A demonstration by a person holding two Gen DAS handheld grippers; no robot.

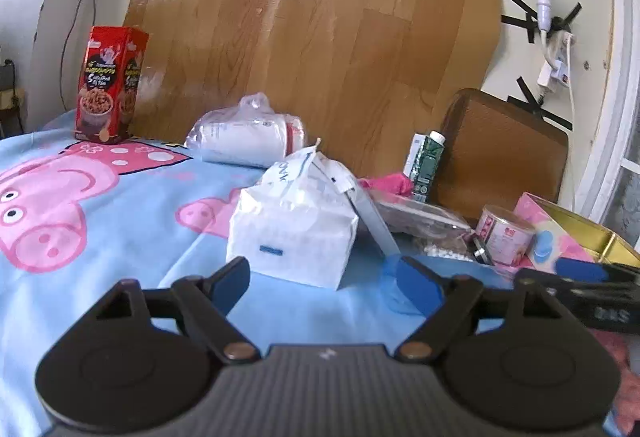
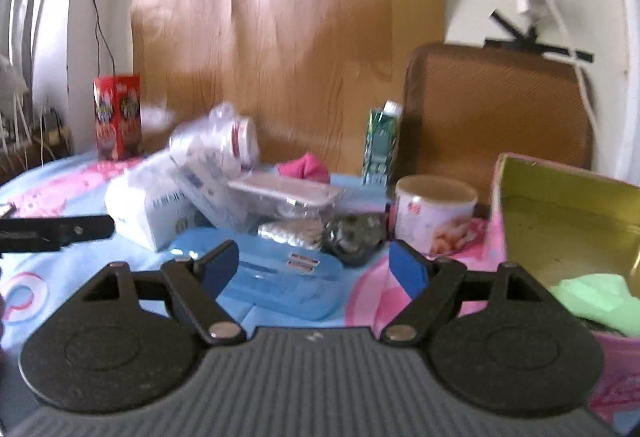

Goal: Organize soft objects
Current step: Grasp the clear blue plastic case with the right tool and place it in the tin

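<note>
**Both claws spread over a cluttered bed sheet**

The left claw (image 1: 324, 283) is held spread above the blue cartoon-pig sheet (image 1: 100, 229), with nothing between its blue pads. Just beyond it a white tissue pack (image 1: 294, 233) is seen resting on the sheet. The right claw (image 2: 314, 269) is likewise spread and empty, held over a blue plastic case (image 2: 276, 279) lying flat on the sheet. At the near right edge, a pink box with a gold lining (image 2: 560, 205) stands open, and a light green cloth (image 2: 600, 301) is seen lying inside it. Past the blue case a dark crumpled wrapper (image 2: 354, 237) and a white tub (image 2: 434, 217) are set side by side, the tub just beside the box. Farther back a pink cloth (image 2: 306, 165) is bunched on the sheet, near a green carton (image 2: 382, 141) that stands upright. A clear bag of white rolls (image 1: 248, 135) lies behind the tissue pack. At the far left corner a red snack box (image 1: 110, 85) stands upright before a wood-grain board (image 1: 320, 37).
</note>
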